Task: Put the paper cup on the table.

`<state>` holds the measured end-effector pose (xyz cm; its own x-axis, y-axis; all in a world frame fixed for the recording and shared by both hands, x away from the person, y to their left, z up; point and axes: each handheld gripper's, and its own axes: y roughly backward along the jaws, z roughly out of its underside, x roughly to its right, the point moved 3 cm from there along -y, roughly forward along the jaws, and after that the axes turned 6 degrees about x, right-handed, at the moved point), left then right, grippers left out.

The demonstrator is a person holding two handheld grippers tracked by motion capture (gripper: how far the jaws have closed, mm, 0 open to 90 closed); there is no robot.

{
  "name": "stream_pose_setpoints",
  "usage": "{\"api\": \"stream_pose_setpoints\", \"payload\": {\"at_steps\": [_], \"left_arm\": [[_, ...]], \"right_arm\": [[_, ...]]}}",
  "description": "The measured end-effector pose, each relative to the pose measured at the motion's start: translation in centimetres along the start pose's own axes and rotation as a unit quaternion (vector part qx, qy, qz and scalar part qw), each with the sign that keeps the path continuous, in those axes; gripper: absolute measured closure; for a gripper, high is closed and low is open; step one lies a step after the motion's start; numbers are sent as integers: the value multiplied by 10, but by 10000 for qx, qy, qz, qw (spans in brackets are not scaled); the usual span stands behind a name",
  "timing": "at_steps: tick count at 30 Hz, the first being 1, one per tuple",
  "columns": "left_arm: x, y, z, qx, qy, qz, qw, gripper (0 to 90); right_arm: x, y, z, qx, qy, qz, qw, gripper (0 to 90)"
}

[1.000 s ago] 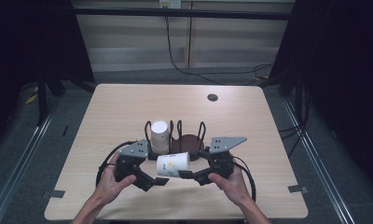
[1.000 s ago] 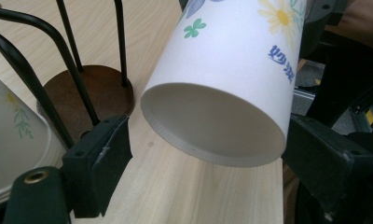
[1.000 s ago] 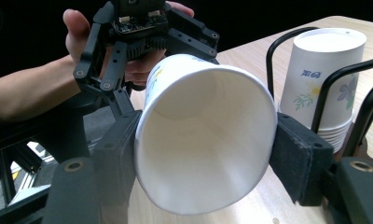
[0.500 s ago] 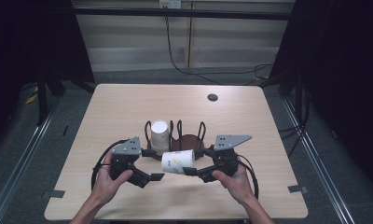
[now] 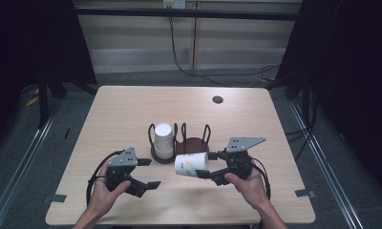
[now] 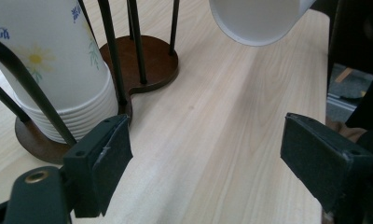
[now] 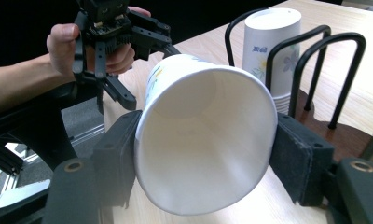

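A white paper cup [image 5: 191,164] with a flower print lies sideways above the table, my right gripper [image 5: 206,165] shut on it near its rim. In the right gripper view the cup's open mouth [image 7: 203,140] faces the camera between both pads [image 7: 299,158]. My left gripper [image 5: 150,172] is open, left of the cup and apart from it, with nothing between its pads [image 6: 105,163]. A stack of like cups [image 5: 164,139] stands upside down in the left bay of a wire cup holder [image 5: 195,144]. The stack [image 6: 49,70] is close ahead of the left gripper.
The holder's brown base [image 6: 147,56] has an empty right bay ringed by black wire loops [image 7: 334,70]. A small black disc [image 5: 217,99] sits at the table's far right. Bare wood lies in front of both hands.
My left gripper has drawn back to the left, away from the cup. The right gripper keeps the cup and has shifted slightly right.
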<state>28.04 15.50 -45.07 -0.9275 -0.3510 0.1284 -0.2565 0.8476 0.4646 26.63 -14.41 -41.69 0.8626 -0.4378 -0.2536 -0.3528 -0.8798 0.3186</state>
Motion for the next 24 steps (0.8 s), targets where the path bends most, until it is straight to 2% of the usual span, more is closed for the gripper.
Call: {"api": "stream_pose_setpoints", "payload": {"at_steps": [3,7,11,15,24], "left_arm": [[-1,2,3,4,42,-19,10000,161],[-3,5,6,44,125,91,9999,160],[-5,8,8,98,142,38,9998,160],[-6,9,8,95,180,-18,9998,161],[-10,12,7,117,141,-98,9998,161]], "right_arm": [[1,3,1,-42,-6,51,10000,303],[4,8,2,-102,-19,129,9999,303],[9,15,3,-208,-42,244,9995,303],[10,20,2,-239,-15,264,9994,301],[19,32,1,-420,-78,483,9979,298]]}}
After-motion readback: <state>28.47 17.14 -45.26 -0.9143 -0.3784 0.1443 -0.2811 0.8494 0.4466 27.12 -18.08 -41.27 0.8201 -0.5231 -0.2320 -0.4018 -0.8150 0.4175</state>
